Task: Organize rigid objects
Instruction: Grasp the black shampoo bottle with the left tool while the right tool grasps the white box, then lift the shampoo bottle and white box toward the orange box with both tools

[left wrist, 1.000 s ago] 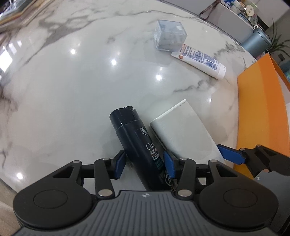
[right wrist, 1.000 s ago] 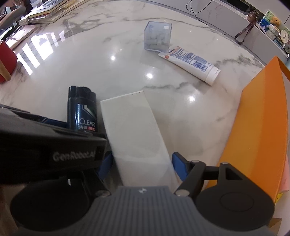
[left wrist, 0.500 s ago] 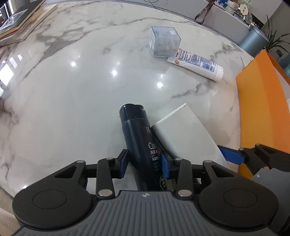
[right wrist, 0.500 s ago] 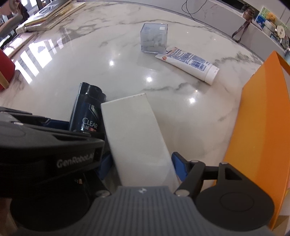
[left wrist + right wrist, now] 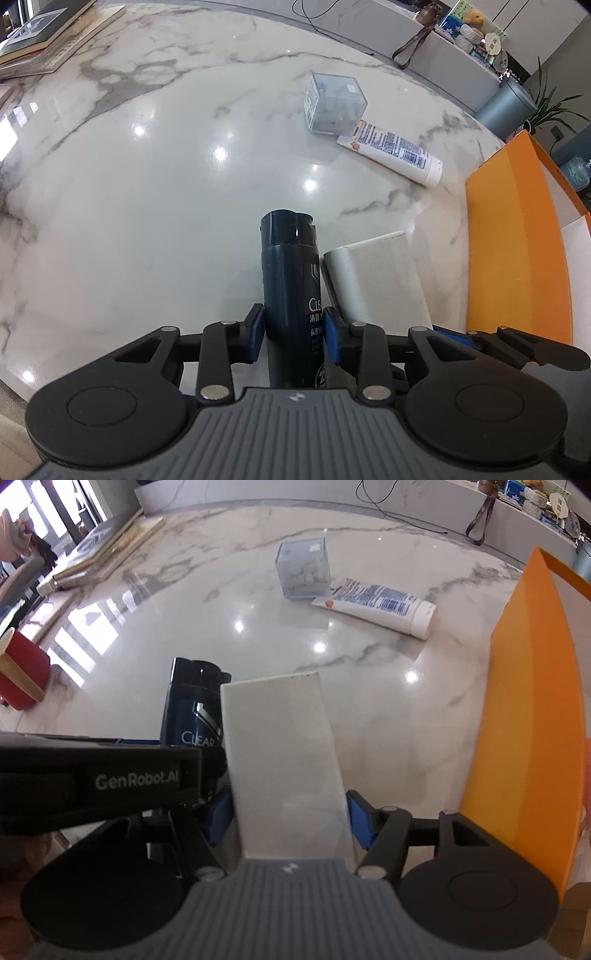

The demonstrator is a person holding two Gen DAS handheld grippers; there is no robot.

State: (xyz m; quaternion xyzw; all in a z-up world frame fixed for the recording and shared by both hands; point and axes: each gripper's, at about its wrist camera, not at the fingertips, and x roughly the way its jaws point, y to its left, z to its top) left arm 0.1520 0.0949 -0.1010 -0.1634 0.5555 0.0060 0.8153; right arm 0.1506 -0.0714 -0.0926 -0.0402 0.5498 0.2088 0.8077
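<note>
A dark blue CLEAR bottle (image 5: pixel 290 266) stands tilted up off the marble table (image 5: pixel 147 206). My left gripper (image 5: pixel 293 328) has its blue pads against the bottle's sides, and its jaws are closing on it. Right beside it is a white rectangular box (image 5: pixel 280 738), its far end raised. My right gripper (image 5: pixel 290 819) straddles that box with a pad on each side, its jaws closing too. In the right wrist view the bottle (image 5: pixel 194 716) touches the box's left edge. The left gripper's body (image 5: pixel 99 775) crosses in front there.
A clear cube box (image 5: pixel 334 103) with white pieces and a white tube (image 5: pixel 395 151) lie farther back. An open orange box (image 5: pixel 513 240) stands at the right edge. Books (image 5: pixel 48 37) lie at the far left, and a red container (image 5: pixel 22 672) stands near the left.
The left jaws have narrowed onto the bottle, which has swung upright from a slant. The white box's far end has lifted. The right jaws have drawn in slightly.
</note>
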